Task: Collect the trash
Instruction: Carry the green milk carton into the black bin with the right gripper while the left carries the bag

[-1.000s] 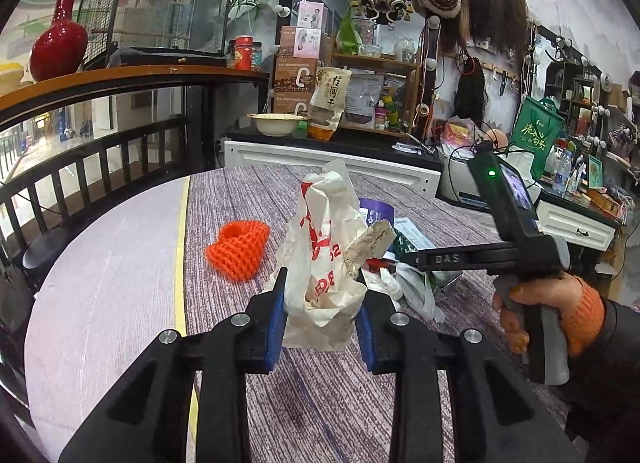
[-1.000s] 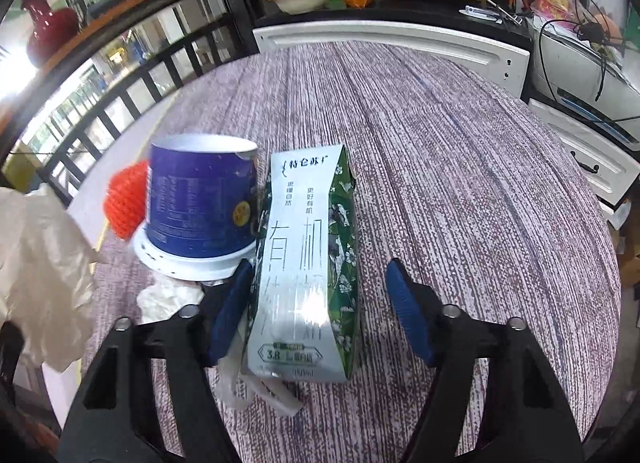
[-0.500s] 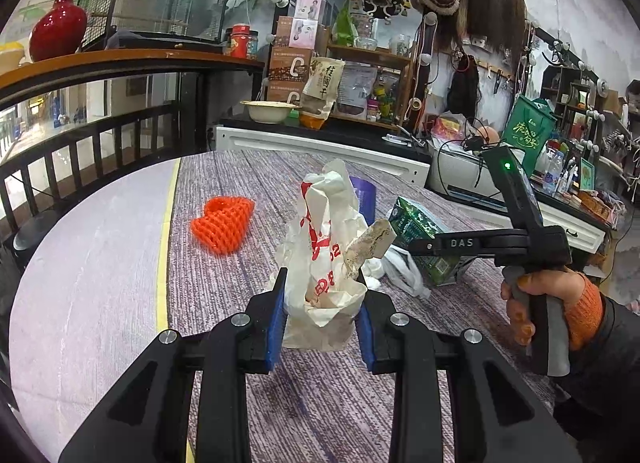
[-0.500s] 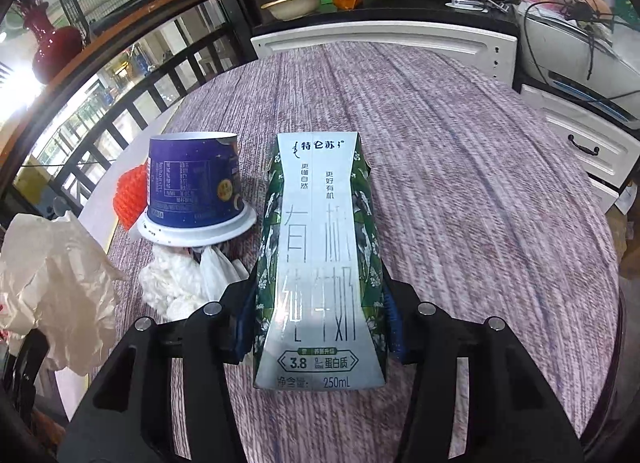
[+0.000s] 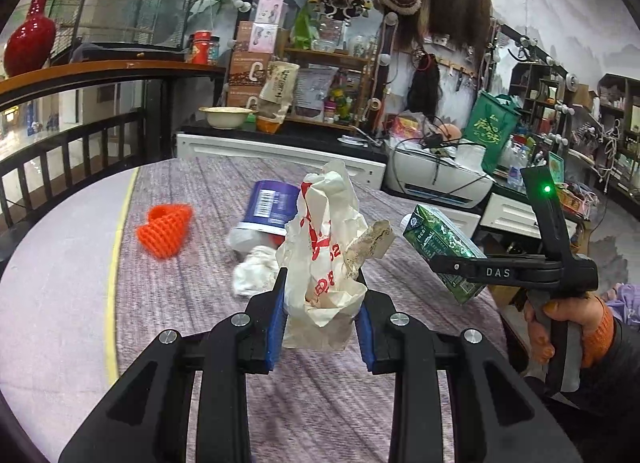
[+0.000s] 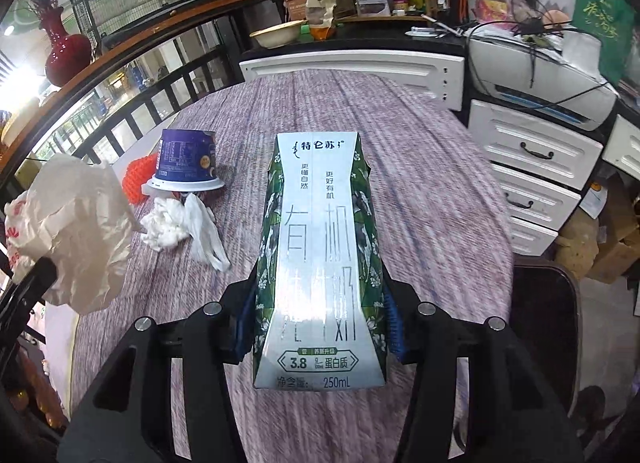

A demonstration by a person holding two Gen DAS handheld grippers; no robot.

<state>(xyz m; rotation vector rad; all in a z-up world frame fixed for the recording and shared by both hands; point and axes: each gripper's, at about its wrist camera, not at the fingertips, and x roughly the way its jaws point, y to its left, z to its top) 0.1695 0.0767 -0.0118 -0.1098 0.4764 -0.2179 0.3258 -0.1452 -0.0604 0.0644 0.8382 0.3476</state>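
While the milk carton (image 6: 320, 259) sits clamped between the blue pads of the right gripper (image 6: 320, 323), it's lifted clear of the table (image 6: 432, 191), with the printed white face toward the wrist camera and the green sides squeezed in a bit. From the left wrist view you can see the same carton tilted in the air off to the right, with a hand (image 5: 560, 323) in an orange cuff wrapped around the gripper handle. The left gripper (image 5: 320, 327) has its fingers closed on a crumpled white paper bag (image 5: 324, 259) with red print, something beige and crusty poking out of the top, and that's held up off the table too. Still lying on the purple striped table: a purple cup (image 6: 186, 161) sitting upside down on its white rim, a wadded white tissue or plastic wrap (image 6: 180, 227) just in front of it, and an orange foam fruit net (image 5: 164, 229) off to the left, close to the yellow line. Behind the table there's a white cabinet (image 6: 360, 67) with a bowl (image 6: 276, 33) on top, and a red vase (image 6: 66, 51) on the wooden rail.
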